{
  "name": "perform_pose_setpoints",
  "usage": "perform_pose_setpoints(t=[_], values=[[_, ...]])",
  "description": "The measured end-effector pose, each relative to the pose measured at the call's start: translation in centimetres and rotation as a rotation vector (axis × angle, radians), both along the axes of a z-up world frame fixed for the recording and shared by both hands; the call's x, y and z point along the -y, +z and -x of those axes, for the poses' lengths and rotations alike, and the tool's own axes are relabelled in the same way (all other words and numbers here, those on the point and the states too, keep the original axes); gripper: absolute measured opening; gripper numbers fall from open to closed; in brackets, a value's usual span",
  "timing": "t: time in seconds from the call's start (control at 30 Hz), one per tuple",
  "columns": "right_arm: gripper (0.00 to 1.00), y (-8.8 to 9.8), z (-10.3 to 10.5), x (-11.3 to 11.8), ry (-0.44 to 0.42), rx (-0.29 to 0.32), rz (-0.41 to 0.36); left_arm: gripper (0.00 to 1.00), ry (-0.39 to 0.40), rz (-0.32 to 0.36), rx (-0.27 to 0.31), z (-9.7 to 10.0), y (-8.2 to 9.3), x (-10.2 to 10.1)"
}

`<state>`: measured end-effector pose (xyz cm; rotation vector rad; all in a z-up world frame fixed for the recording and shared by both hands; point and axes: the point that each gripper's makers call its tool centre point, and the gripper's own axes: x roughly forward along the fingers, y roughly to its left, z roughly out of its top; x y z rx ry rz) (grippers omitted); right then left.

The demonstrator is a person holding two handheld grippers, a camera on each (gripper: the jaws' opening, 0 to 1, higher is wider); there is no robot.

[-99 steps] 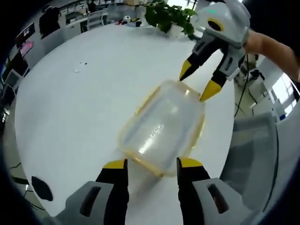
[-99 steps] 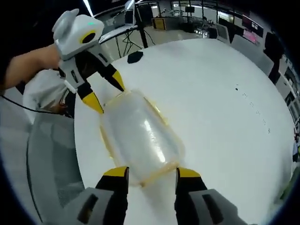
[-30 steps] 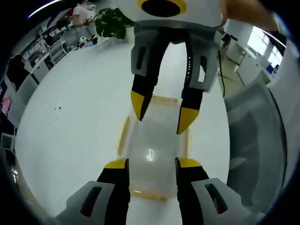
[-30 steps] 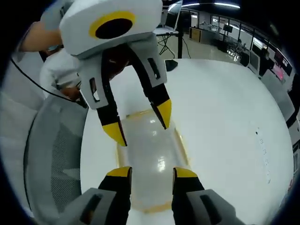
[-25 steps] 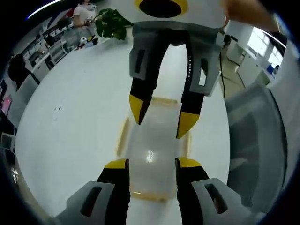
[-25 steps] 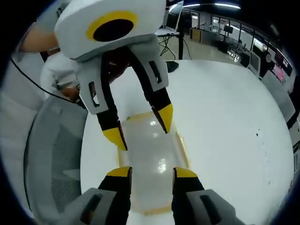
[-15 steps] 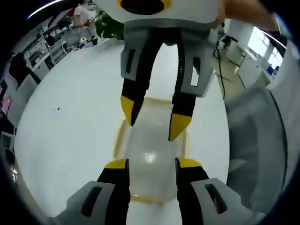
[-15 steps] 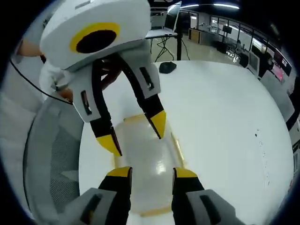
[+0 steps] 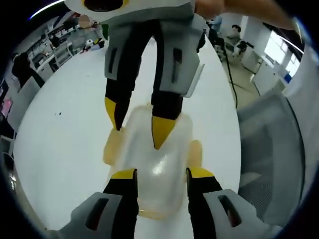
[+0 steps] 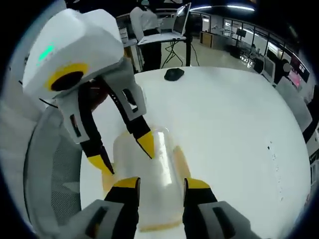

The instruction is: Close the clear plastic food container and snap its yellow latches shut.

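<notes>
The left gripper (image 9: 155,173), its yellow-tipped black fingers (image 9: 123,175) spread apart, is hanging over the near end of the clear rounded plastic food container (image 9: 152,162) with yellow latches (image 9: 195,152), gripping nothing. Facing it, the right gripper (image 9: 137,118) is reaching in from the far side, fingers likewise apart, tips poised on or just above the domed lid; whether they are touching, I cannot tell. In the right gripper view, its own gripper (image 10: 158,182) is straddling the container (image 10: 149,169) while the left gripper (image 10: 124,152) is angling in opposite. The lid seems seated, so the latching step appears to be in hand; next, each side latch needs pressing down until it snaps. The container is sitting near the edge of the white round bench (image 9: 65,129), a grey mesh chair (image 9: 271,149) just beside; a dark computer mouse (image 10: 174,73) is lying well apart, obstructing nothing.
</notes>
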<state>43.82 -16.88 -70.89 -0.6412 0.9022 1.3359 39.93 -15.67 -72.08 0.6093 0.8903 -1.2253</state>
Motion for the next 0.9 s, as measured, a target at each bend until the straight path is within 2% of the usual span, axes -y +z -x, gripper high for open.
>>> perform_pose_setpoints(t=[0.33, 0.53, 0.9], values=[[0.34, -0.7, -0.4, -0.6, 0.032, -0.017, 0.015, 0.41, 0.007, -0.004, 0.024, 0.9, -0.1, -0.1], [0.36, -1.0, -0.5, -1.2, 0.041, -0.037, 0.012, 0.46, -0.013, -0.028, 0.070, 1.4, -0.4, 0.1], [0.37, -1.9, -0.4, -1.7, 0.066, -0.086, 0.036, 0.50, -0.009, -0.051, 0.153, 1.7, -0.8, 0.1]])
